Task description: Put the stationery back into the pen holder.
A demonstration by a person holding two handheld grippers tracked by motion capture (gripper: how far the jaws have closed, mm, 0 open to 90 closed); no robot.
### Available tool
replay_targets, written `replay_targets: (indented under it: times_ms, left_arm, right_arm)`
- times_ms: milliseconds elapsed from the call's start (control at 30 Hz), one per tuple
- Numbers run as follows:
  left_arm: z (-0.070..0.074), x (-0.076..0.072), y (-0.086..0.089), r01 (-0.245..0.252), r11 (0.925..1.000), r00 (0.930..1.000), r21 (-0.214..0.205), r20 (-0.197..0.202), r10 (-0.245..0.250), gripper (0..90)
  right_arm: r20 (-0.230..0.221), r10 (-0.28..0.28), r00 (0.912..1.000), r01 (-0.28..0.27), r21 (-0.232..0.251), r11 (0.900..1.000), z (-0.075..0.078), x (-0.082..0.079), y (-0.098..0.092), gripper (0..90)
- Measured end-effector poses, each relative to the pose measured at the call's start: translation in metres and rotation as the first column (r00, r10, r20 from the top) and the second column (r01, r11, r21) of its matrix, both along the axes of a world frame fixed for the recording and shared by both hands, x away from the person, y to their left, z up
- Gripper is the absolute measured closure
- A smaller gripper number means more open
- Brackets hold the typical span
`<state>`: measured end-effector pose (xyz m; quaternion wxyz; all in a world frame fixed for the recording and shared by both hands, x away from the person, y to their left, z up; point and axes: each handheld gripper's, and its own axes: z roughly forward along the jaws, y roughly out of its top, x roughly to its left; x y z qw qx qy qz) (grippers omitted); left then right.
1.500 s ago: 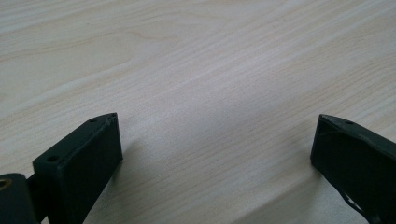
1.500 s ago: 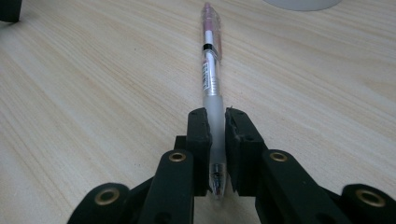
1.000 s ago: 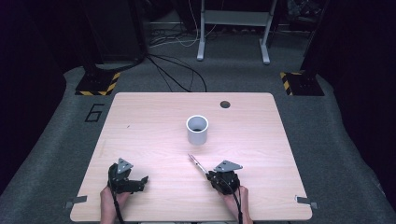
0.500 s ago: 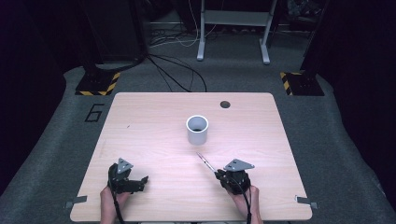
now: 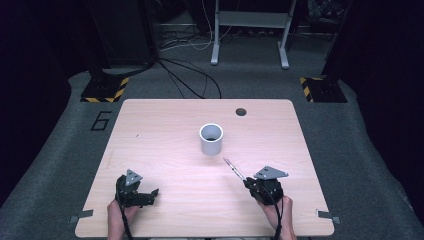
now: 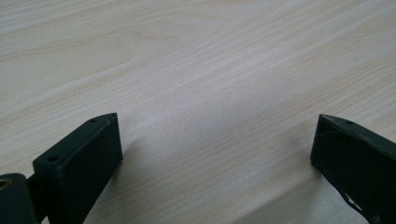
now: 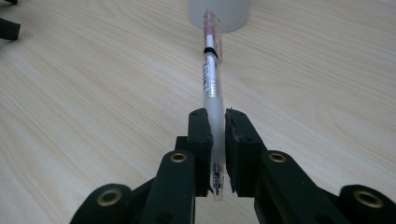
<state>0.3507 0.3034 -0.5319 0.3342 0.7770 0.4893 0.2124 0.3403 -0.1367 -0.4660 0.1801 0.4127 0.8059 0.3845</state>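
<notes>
The pen [image 7: 211, 79] is clamped near its tip end between the fingers [image 7: 201, 135] of the right gripper [image 7: 215, 122], which are closed tight on its frosted barrel. Its cap end points toward 11 o'clock, at the white cup [image 5: 211, 138], and stops just short of the cup; whether the pen is lifted clear of the desk [image 5: 165, 125] is hard to judge from above. The left gripper [image 6: 212, 135] holds nothing: its fingers [image 6: 84, 154] stand wide apart, close above bare wood.

The desk is light wood with a small dark hole [image 5: 241, 111] near its far edge, at about 1 o'clock from the cup. Around it lies grey carpet [image 5: 60, 150] with black cables [image 5: 190, 75] and striped yellow-black bases [image 5: 105, 90].

The right hand [image 5: 277, 210] comes in at 5 o'clock on the desk, the left hand [image 5: 120, 217] at 7 o'clock, low to the surface.
</notes>
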Motion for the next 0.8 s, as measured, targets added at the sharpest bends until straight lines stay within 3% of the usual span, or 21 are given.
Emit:
replay_targets:
  times_ms: [800]
  left_arm:
    - [0.0,0.0,0.0,0.0,1.0,1.0,0.0,0.0,0.0,2.1]
  right_arm:
    - [0.019,-0.022,0.9996,0.022,-0.004,0.9998,0.037,0.012,-0.027,81.2]
